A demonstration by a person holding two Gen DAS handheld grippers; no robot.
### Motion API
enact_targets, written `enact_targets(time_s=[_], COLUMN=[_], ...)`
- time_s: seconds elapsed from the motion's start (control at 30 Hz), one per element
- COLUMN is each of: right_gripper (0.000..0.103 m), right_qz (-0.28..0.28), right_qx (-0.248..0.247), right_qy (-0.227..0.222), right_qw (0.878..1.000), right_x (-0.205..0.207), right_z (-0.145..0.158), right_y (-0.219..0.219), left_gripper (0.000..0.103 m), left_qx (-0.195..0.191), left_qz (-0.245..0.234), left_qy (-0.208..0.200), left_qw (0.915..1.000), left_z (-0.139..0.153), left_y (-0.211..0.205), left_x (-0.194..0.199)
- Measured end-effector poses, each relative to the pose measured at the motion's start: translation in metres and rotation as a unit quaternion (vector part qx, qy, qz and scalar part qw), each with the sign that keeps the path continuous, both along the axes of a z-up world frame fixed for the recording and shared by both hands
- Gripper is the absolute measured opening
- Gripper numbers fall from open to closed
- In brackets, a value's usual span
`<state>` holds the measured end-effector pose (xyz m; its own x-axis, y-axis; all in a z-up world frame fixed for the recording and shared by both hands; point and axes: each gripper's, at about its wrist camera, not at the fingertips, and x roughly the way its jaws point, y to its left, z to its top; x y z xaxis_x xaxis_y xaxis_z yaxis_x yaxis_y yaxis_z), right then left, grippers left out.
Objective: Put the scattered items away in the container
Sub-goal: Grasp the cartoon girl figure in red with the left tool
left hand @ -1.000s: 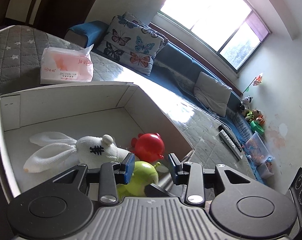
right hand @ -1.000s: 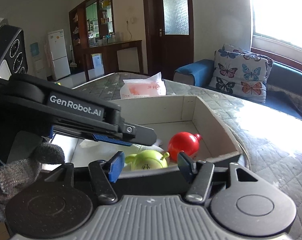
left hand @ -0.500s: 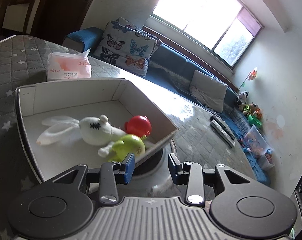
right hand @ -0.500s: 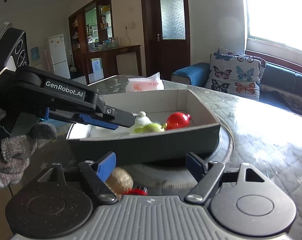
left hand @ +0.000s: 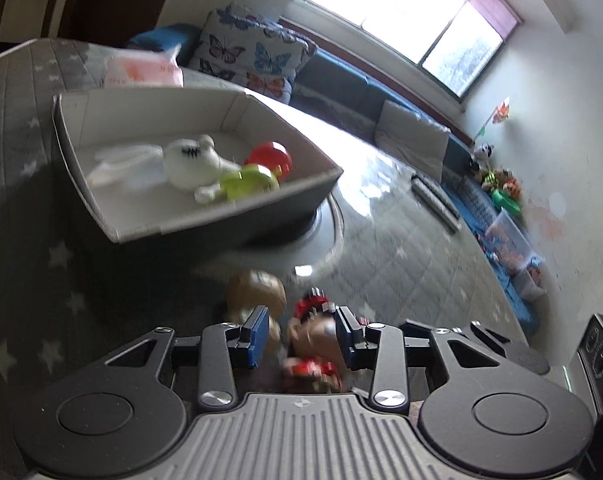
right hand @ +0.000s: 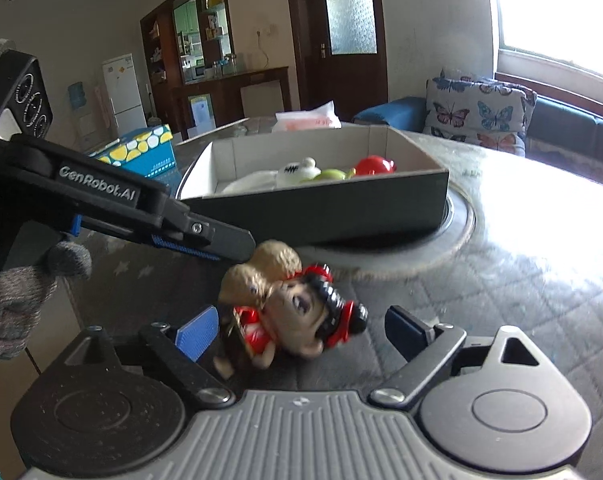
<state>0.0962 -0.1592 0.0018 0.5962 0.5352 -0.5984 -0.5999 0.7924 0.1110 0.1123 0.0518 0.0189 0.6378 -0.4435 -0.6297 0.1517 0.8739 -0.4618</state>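
left gripper point(left hand: 301, 332): jaws apart, hanging low over the plush doll, not clamped
right gripper point(right hand: 293, 330): jaws opening, doll between them, pads clear of it
plush doll point(right hand: 293, 304): lies on the bench point(right hand: 521, 280), just in front of the box
box point(right hand: 321, 208): holds white rabbit point(left hand: 181, 160), red toy point(left hand: 269, 156), green toy point(left hand: 249, 184)
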Motion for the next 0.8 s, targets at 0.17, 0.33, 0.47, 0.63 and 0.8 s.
enact_targets(time_s=[0.17, 0.33, 0.47, 0.63, 0.8], right_gripper=[0.096, 0.096, 0.096, 0.096, 0.096], right_qz=[0.008, 0.009, 0.007, 0.005, -0.003], right_qx=[0.002, -0.001, -0.004, -0.004, -0.001], right_qy=[0.008, 0.014, 0.021, 0.025, 0.027], right_qw=[1.0, 1.0, 1.0, 1.0, 1.0], right_x=[-0.007, -0.009, -0.009, -0.009, -0.006], right_z=[-0.006, -0.013, -0.018, -0.021, -0.022], right_y=[0.001, 0.004, 0.004, 0.005, 0.002], left_gripper=[0.039, 0.039, 0.039, 0.039, 0.039], left_qx=[-0.001, -0.012, -0.011, -0.018, -0.03], left_qz=[-0.011, -0.016, -0.018, -0.014, -0.019], left_qy=[0.01, 0.03, 0.036, 0.055, 0.06], left_qw=[0.9999, 0.9994, 0.9991, 0.9982, 0.9976], left_z=[-0.007, -0.014, -0.017, -0.024, -0.022], left_y=[-0.006, -0.009, -0.012, -0.013, -0.014], left_x=[-0.008, -0.007, -0.007, -0.006, -0.007])
